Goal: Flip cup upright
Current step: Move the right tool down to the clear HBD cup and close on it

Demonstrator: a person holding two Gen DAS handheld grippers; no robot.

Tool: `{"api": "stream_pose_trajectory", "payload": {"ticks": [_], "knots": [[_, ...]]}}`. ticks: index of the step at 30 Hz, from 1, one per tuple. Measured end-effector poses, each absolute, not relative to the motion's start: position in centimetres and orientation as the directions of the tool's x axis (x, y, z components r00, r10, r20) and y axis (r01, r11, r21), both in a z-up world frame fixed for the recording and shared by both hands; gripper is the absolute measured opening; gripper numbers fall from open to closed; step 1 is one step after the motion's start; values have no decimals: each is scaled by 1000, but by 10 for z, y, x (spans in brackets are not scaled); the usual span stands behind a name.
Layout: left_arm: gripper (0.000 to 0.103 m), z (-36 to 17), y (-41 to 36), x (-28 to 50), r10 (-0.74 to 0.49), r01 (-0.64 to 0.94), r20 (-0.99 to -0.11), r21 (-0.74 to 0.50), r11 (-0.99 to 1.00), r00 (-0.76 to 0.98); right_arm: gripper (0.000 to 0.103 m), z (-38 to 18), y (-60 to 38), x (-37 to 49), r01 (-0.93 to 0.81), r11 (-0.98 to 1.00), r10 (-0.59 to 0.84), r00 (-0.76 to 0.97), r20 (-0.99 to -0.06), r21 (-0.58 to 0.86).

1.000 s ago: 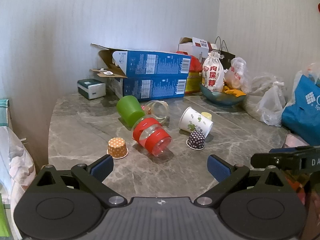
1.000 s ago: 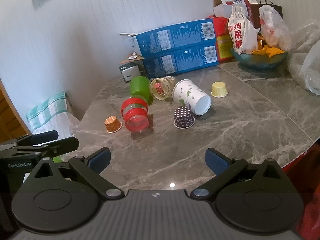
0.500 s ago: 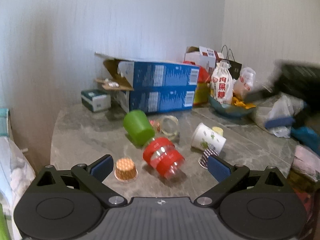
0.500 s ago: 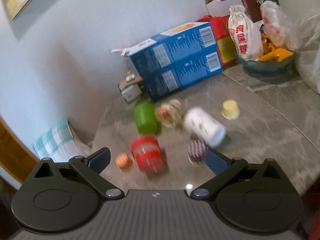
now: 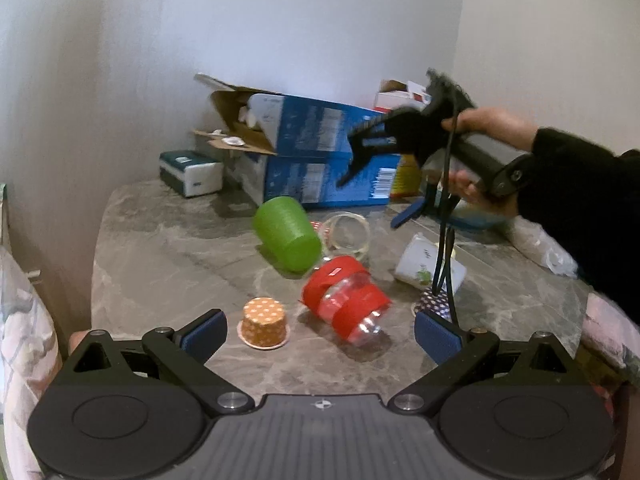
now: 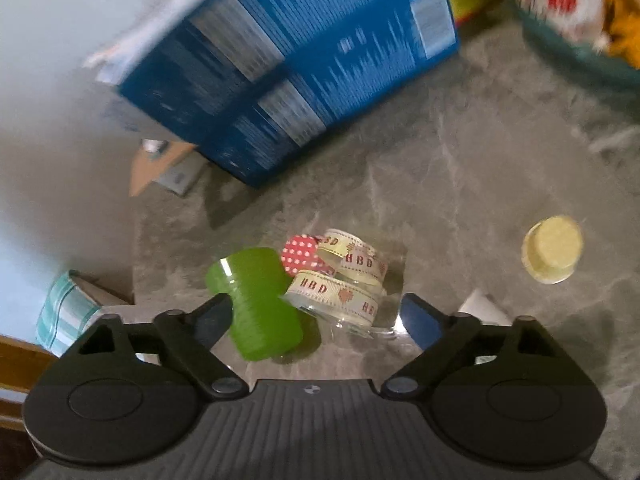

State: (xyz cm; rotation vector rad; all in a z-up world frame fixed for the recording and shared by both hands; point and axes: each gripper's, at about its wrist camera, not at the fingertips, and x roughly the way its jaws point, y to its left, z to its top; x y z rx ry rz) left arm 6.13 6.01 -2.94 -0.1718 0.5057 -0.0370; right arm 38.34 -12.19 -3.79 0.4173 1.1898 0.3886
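Observation:
Several cups lie on a grey marble table [image 5: 168, 248]. A green cup [image 5: 288, 234] [image 6: 256, 304] lies on its side. Beside it lies a clear glass with HBD ribbon [image 5: 348, 236] [image 6: 344, 284]. A clear cup with red bands [image 5: 346, 306] and a white paper cup [image 5: 424, 268] lie tipped too. My left gripper [image 5: 320, 332] is open, low at the table's near edge. My right gripper [image 6: 316, 318] is open, held above the green cup and the glass; in the left wrist view it [image 5: 372, 188] hangs over the table's middle.
Small paper cups stand upside down: orange dotted [image 5: 264, 322], dark dotted [image 5: 434, 304], yellow [image 6: 552, 250], red dotted [image 6: 300, 256]. Blue boxes [image 5: 316, 152] stand along the back wall. A bowl with snacks [image 6: 592, 32] and plastic bags [image 5: 540, 240] are at the right.
My right gripper has swung in from the near right, up and forward over the green cup and glass. My left gripper has shifted a little left. The cups have not moved.

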Motion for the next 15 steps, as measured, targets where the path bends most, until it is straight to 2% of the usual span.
{"api": "stream_pose_trajectory", "payload": {"ticks": [1,15], "knots": [[101,-29,65,61,-78,-13,-474,-184,983,877,83,-44,-117,389,-63,863,495,301,-816,500],[101,-40,93,62,-62,-66,-478,-246,967,876,78,-66,-88,421,-59,922,385,213,-898,382]]}}
